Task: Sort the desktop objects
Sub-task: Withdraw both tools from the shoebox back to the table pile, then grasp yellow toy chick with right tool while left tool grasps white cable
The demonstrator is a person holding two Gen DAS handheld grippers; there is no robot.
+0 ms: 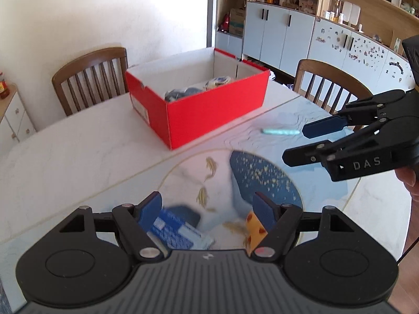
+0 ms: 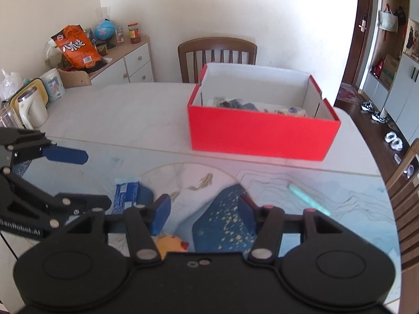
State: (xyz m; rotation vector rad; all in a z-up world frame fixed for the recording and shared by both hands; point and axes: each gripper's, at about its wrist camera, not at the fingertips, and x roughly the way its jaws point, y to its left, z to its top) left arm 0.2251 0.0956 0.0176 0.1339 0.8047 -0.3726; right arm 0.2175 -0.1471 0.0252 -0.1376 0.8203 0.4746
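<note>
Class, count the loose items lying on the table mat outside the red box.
3: a blue packet at the mat's left, a yellow cheese-like piece at its near edge, and a mint-green pen on the right. The tools may hide others.

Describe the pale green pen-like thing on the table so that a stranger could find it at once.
Start at the red box on the table. On the printed mat in front of it, toward the box's right end in the right wrist view, lies a slim mint-green stick. It is the only thin, pale green item; the blue packet and yellow toy are bulkier.
</note>
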